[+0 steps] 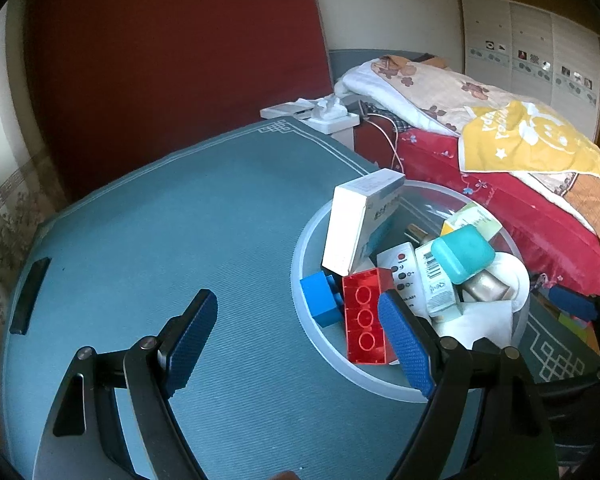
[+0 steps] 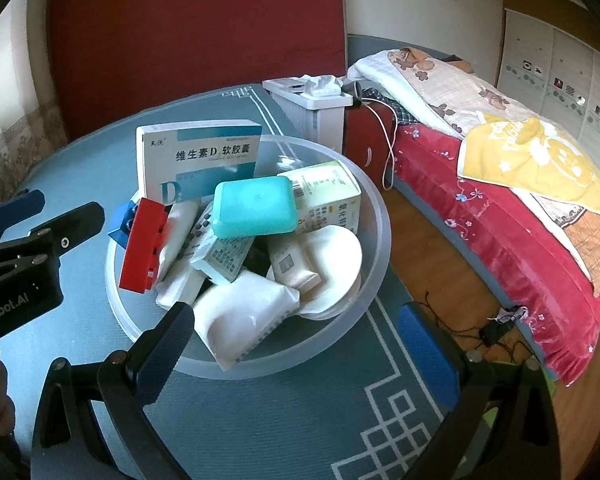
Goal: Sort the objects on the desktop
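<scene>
In the lower half of the left wrist view our left gripper (image 1: 296, 336) hangs over the teal mat (image 1: 160, 220), its jaws spread wide with nothing between them. Its right finger (image 1: 406, 344) overlaps the near rim of the clear bowl (image 1: 300, 240) and sits just in front of the red brick (image 1: 364, 316). Whether it touches the brick we cannot tell. A blue brick (image 1: 320, 298) lies just left of the red one, and a white box (image 1: 360, 220) leans on the bowl's far left wall. The whole left and centre of the mat is bare, up to its white border at the upper middle. A dark strip (image 1: 30, 296) lies at the mat's left edge.

In the right wrist view our right gripper (image 2: 300, 344) is also spread, empty, straddling the bowl's near rim. Its left finger (image 2: 168, 340) is over the bowl edge by a white pouch (image 2: 240, 320). Its right finger (image 2: 424, 352) is outside, over the mat. A teal case (image 2: 256, 208) tops the pile. Right of the bowl the mat ends close by. Beyond it are wood floor (image 2: 420, 248) and a bed (image 2: 500, 184) along the right side of the frame.
</scene>
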Tool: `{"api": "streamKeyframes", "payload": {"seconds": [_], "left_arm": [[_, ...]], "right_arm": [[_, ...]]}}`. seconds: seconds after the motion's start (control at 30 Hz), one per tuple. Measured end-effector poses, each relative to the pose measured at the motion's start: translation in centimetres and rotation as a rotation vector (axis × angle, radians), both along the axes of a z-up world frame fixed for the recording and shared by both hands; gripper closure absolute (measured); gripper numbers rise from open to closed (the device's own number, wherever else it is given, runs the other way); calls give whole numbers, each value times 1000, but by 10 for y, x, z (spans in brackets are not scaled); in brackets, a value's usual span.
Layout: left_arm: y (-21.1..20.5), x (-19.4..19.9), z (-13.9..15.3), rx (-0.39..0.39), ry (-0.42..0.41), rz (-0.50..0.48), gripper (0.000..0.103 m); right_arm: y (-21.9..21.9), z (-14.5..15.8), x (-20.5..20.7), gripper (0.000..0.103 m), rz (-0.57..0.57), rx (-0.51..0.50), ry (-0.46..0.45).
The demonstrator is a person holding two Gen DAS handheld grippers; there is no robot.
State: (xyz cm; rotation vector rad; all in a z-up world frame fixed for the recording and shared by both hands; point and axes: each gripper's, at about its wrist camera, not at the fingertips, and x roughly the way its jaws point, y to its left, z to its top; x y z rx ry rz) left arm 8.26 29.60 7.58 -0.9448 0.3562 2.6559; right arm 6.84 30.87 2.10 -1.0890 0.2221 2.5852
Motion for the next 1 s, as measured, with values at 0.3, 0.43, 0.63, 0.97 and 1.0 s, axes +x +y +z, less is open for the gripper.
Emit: {"api": "streamKeyframes", "payload": {"seconds": [0.3,0.43,0.63,0.97,1.0], "left_arm": [[2,2,-2,-5,-10,-9,17],[3,2,-2,-7,-10,-13,17],[3,2,-3,-10,-11,-15,17],[1,2,-5,-13,-7,-30,17],[0,2,-5,-12,-10,-29,17]], "right_arm": [[0,-1,0,1,1,-5,1],[0,0,0,1,1,-4,2],[0,1,2,1,4,-2,2],[-2,1,0,1,5,1,-3],[-3,0,-1,1,5,3,-3]]}}
